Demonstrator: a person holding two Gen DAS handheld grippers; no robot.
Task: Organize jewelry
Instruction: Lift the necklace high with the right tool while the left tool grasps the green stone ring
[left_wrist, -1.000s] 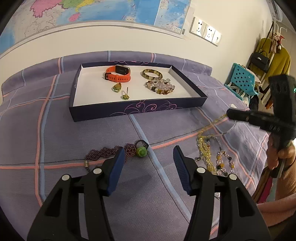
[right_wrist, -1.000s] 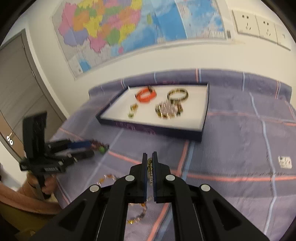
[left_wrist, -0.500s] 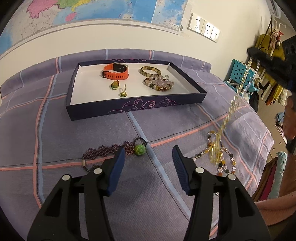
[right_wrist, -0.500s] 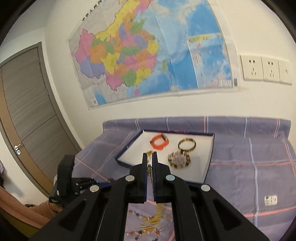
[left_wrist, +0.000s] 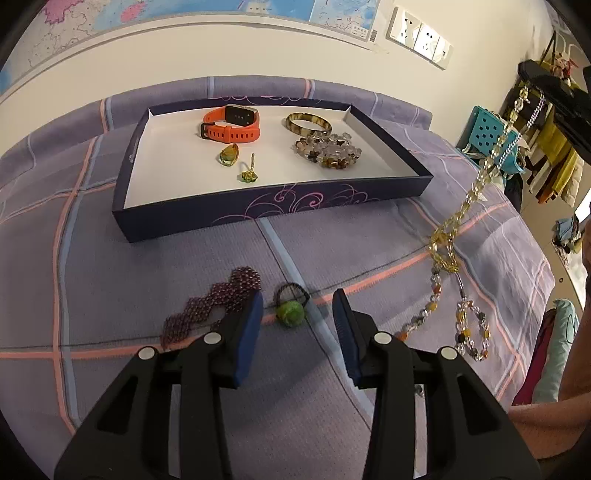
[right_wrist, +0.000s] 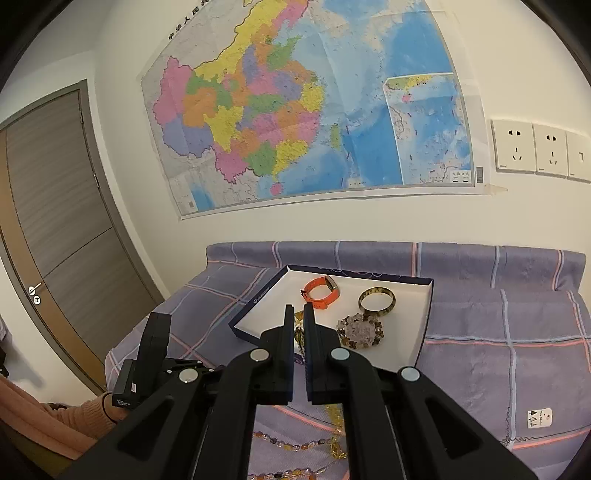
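A bed covered in a purple plaid sheet (left_wrist: 155, 280) carries a shallow navy box tray with a white floor (left_wrist: 273, 212), already holding an orange-strapped smartwatch (left_wrist: 231, 125), a tortoiseshell bangle (left_wrist: 308, 123) and a clear-and-brown bead bracelet (left_wrist: 327, 149). The right gripper (right_wrist: 299, 314) is clamped on a long yellow-and-crystal beaded necklace (left_wrist: 476, 184), lifting it so it hangs free — likely for carrying to the tray. The left gripper (left_wrist: 297, 314) has just been closing, jaws apart around a green bead on a black loop (left_wrist: 290, 312), not yet touching. No legible writing — the wall map's print is too small.
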